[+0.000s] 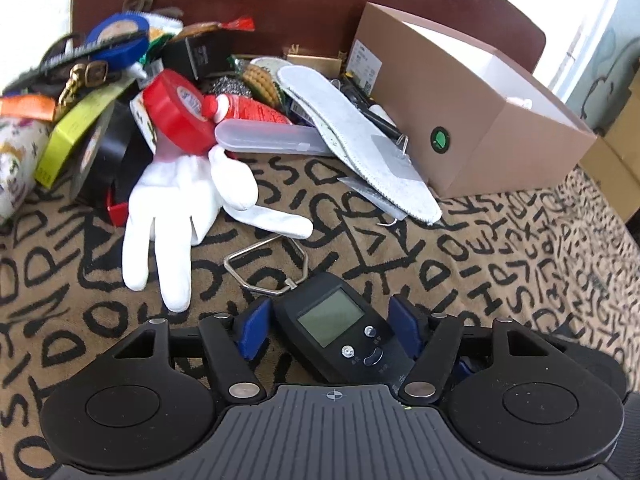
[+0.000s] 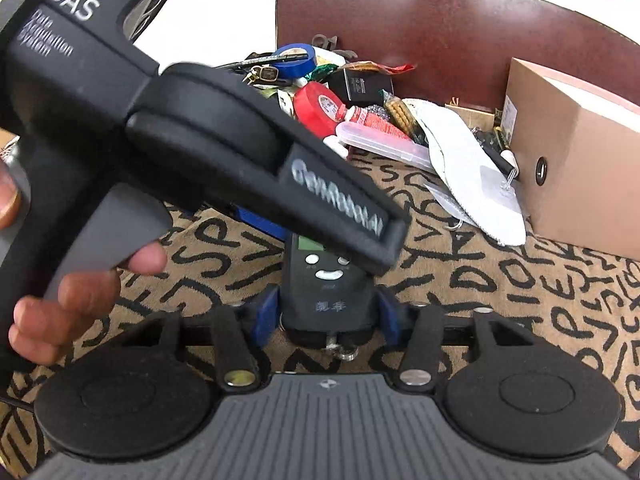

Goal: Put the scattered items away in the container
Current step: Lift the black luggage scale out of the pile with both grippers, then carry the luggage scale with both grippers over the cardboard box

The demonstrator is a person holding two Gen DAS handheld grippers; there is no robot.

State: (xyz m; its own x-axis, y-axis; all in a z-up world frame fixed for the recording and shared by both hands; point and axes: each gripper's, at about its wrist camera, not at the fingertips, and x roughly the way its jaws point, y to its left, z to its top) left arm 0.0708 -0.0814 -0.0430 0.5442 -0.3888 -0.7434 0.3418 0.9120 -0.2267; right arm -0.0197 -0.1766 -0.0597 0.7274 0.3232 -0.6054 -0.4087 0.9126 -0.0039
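A black digital hanging scale (image 1: 340, 328) with a grey screen lies on the lettered cloth, its wire loop (image 1: 268, 268) pointing toward the pile. My left gripper (image 1: 328, 326) has its blue pads (image 1: 252, 328) against both sides of the screen end. In the right wrist view, the right gripper (image 2: 328, 314) presses its pads (image 2: 269, 314) on the scale's (image 2: 326, 300) lower end, by the metal swivel. The left tool's black housing (image 2: 224, 148) crosses over the scale, covering its screen. The brown cardboard box (image 1: 480, 120) stands open at the right, also visible from the right wrist (image 2: 580, 168).
Behind lies a pile: white glove (image 1: 172, 216), red tape roll (image 1: 176, 108), blue tape roll (image 1: 120, 40), black tape roll (image 1: 108, 160), clear plastic case (image 1: 268, 140), grey insole (image 1: 352, 132) beside the box. A dark red chair back (image 1: 280, 0) rises behind. A hand (image 2: 68, 304) holds the left tool.
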